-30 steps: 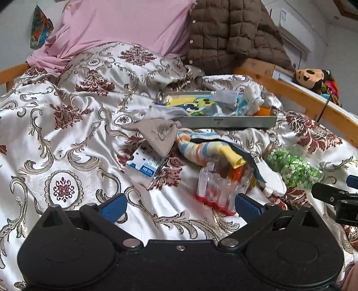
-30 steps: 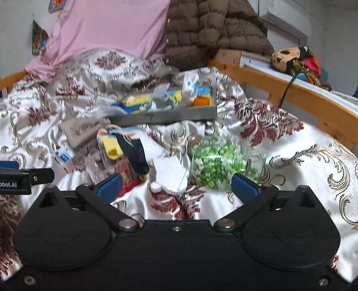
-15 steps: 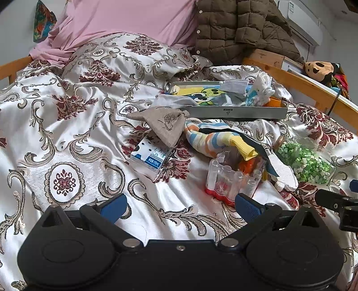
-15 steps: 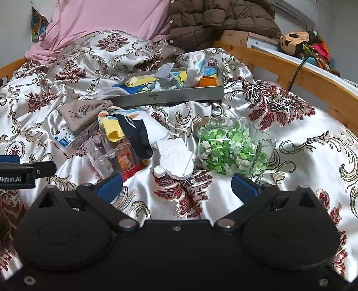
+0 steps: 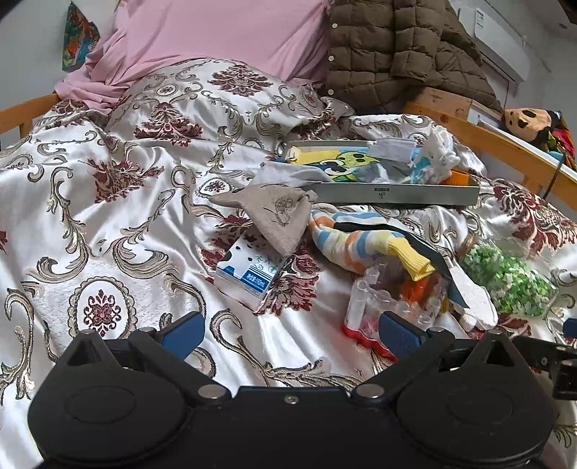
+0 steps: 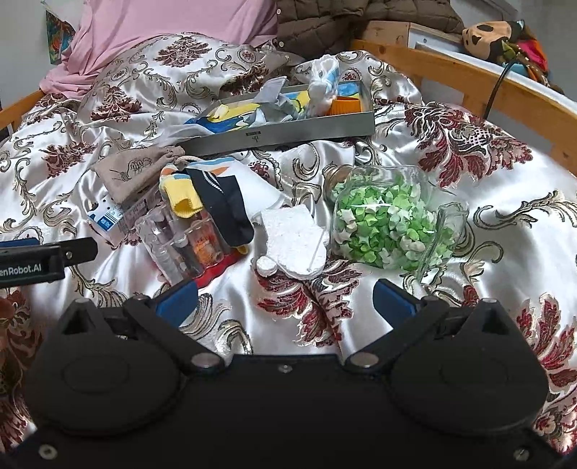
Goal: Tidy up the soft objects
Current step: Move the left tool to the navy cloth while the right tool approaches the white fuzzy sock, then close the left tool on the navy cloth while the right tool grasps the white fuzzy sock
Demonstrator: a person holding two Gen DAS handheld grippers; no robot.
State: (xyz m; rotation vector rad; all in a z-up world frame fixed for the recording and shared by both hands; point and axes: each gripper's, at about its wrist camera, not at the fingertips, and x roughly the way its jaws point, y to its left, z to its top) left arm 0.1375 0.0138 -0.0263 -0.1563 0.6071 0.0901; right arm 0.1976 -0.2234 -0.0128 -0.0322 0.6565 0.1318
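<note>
In the left wrist view, the left gripper (image 5: 290,332) was seen with its blue-padded fingers (image 5: 184,330) spread wide apart and nothing held between them, hovering above a satin bedspread (image 5: 108,216) patterned in silver and maroon. Ahead of it, a small blue-and-white carton (image 5: 250,268) lay on the bedspread, partly overlapped by a grey drawstring pouch (image 5: 277,213). To the right of the pouch, a striped sock (image 5: 346,245) was draped toward a clear plastic pack of tubes (image 5: 389,299), on which its yellow cuff rested. A white foam piece (image 5: 472,292) and a glass jar of green paper stars (image 5: 508,274) lay further right. Behind them, a metal tray (image 5: 396,194) holding cloth items was set on the bedspread. A pink pillow (image 5: 216,32) and a brown quilted jacket (image 5: 396,47) were seen at the head of the bed. In the right wrist view, the right gripper (image 6: 285,301) was likewise found with its fingers (image 6: 391,299) parted and empty, poised just short of the white foam piece (image 6: 292,245). The glass jar of green paper stars (image 6: 386,220) lay on its side just right of the foam. The striped sock (image 6: 187,194) and a dark sock (image 6: 227,209) were laid over the clear plastic pack of tubes (image 6: 184,245). The grey drawstring pouch (image 6: 137,173) and the carton (image 6: 108,220) were seen to the left, and the metal tray (image 6: 288,131) stood beyond. The left gripper's finger (image 6: 47,256) was visible at the left edge.
</note>
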